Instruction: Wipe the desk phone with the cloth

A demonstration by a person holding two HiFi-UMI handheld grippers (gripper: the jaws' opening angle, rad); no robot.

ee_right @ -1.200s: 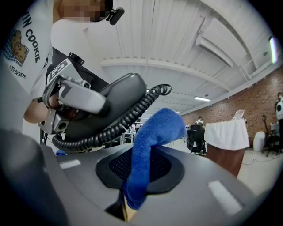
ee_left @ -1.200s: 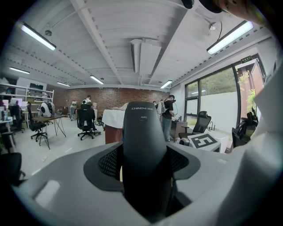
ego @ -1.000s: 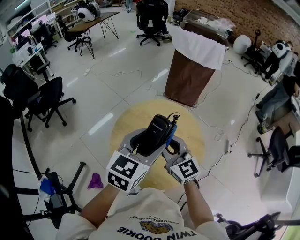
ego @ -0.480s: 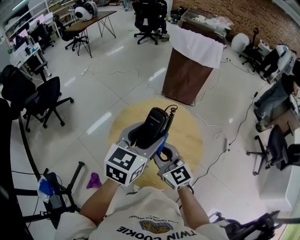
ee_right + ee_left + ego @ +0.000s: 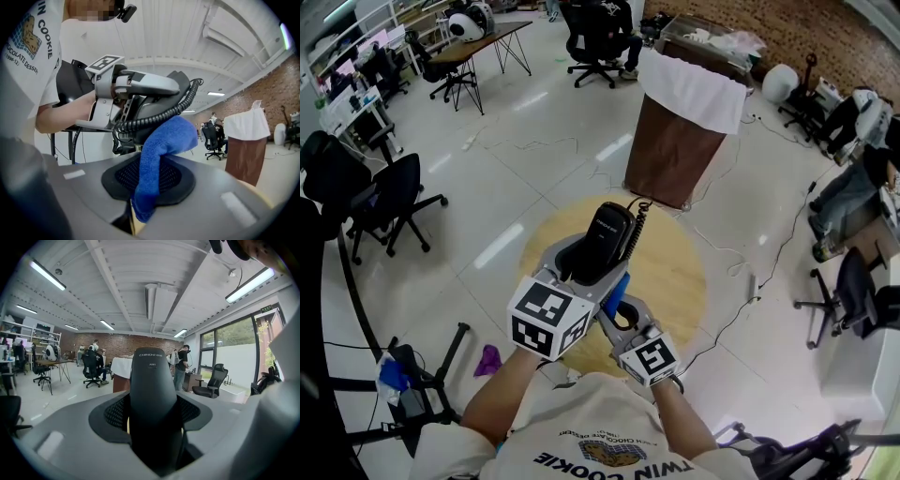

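Observation:
My left gripper (image 5: 586, 270) is shut on the black phone handset (image 5: 607, 239) and holds it above the round wooden table (image 5: 680, 272). The handset's coiled cord (image 5: 637, 225) hangs off its right side. In the left gripper view the handset (image 5: 152, 399) stands up between the jaws of the left gripper (image 5: 153, 437). My right gripper (image 5: 617, 302) sits just right of and below the handset, shut on the blue cloth (image 5: 617, 287). In the right gripper view the cloth (image 5: 164, 145) rises from the right gripper (image 5: 143, 192) and presses against the coiled cord (image 5: 159, 115) under the handset. No phone base shows.
A brown stand with a white cover (image 5: 684, 131) is on the floor beyond the table. Office chairs (image 5: 394, 202) stand at the left, and cables trail over the floor (image 5: 750, 281). A purple rag (image 5: 488, 359) lies by a black stand at lower left.
The right gripper with the blue cloth has drawn back toward me, down along the handset's right side. The left gripper and handset have shifted slightly left and stay raised.

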